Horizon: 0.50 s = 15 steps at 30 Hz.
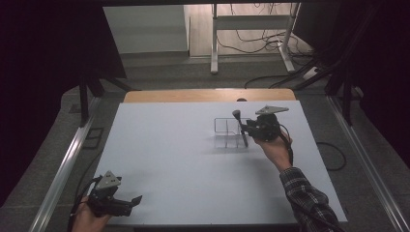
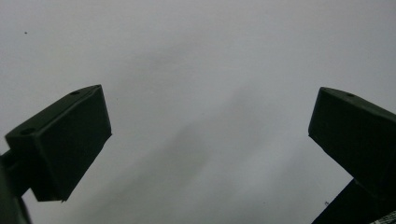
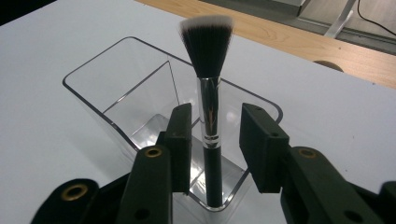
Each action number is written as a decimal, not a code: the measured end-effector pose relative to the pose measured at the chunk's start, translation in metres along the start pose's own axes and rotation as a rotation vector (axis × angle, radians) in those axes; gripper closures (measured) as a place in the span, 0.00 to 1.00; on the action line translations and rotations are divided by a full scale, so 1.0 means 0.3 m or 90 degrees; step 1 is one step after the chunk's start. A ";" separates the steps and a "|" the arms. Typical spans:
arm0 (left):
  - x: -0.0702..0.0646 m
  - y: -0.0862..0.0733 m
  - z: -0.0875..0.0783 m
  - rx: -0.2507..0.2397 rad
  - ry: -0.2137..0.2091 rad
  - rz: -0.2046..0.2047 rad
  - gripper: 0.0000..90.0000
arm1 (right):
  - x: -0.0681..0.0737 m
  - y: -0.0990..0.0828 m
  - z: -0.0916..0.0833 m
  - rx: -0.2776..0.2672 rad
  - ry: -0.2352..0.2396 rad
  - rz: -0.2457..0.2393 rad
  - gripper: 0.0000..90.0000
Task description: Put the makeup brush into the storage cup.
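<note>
A makeup brush [image 1: 240, 128] with a black handle, silver ferrule and white-tipped bristles stands upright in a clear plastic organizer [image 1: 223, 133] on the white table, right of centre. In the right gripper view the brush [image 3: 208, 46] rises from the near compartment of the organizer [image 3: 95, 57]. My right gripper [image 1: 244, 129] [image 3: 215, 116] is open, one jaw on each side of the handle with a small gap on both sides. My left gripper [image 1: 137, 199] rests at the table's front left corner. Its jaws stand open, with nothing between them, over bare table [image 2: 210, 112].
The white table top [image 1: 183, 159] has a wooden strip [image 1: 193, 95] along its far edge. Metal rails [image 1: 63, 164] run down both sides. Beyond the table stand white desk legs [image 1: 214, 43] and loose cables [image 1: 261, 43] on the floor.
</note>
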<state>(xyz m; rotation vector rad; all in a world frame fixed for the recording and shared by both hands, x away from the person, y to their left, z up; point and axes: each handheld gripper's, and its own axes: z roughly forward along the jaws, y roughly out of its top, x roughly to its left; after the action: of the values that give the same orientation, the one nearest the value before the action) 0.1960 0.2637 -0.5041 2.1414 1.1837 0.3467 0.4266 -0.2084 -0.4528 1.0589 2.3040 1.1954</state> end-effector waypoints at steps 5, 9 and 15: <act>0.001 0.001 0.000 0.005 0.000 -0.007 0.00 | 0.004 0.004 -0.006 0.002 0.007 0.005 0.66; 0.002 0.001 -0.001 0.004 0.000 -0.009 0.00 | 0.009 0.004 -0.007 0.010 0.013 0.008 0.59; 0.003 0.000 -0.002 0.003 0.001 -0.008 0.00 | 0.018 0.007 -0.009 0.017 0.013 0.003 0.49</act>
<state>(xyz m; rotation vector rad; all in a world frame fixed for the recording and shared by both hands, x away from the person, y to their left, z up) 0.1961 0.2646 -0.5038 2.1364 1.1999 0.3397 0.4225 -0.2051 -0.4492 1.0670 2.3407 1.1849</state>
